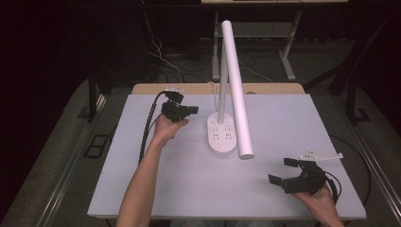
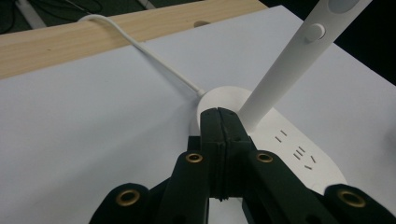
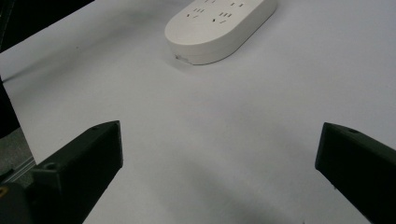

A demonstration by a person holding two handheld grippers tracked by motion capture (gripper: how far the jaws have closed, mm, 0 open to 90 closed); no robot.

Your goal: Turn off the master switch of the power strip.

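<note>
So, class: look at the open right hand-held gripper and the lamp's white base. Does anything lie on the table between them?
Nothing visible does. Between the right hand-held gripper and the lamp base lies only bare white table surface. In the high view the tilted lamp tube ends beside the base, above the table rather than on it.

A white desk lamp [image 1: 235, 90] with an oval socket-strip base [image 1: 222, 135] stands mid-table, its tube head tilted downward.

White table top [image 1: 189, 189] with a bare wood strip [image 1: 189, 88] along the far edge. Directly on it, mid-table toward the far side: white oval lamp base [image 1: 222, 135] with socket slots, white cord [image 2: 140, 46] running from the base back over the wood strip.
</note>
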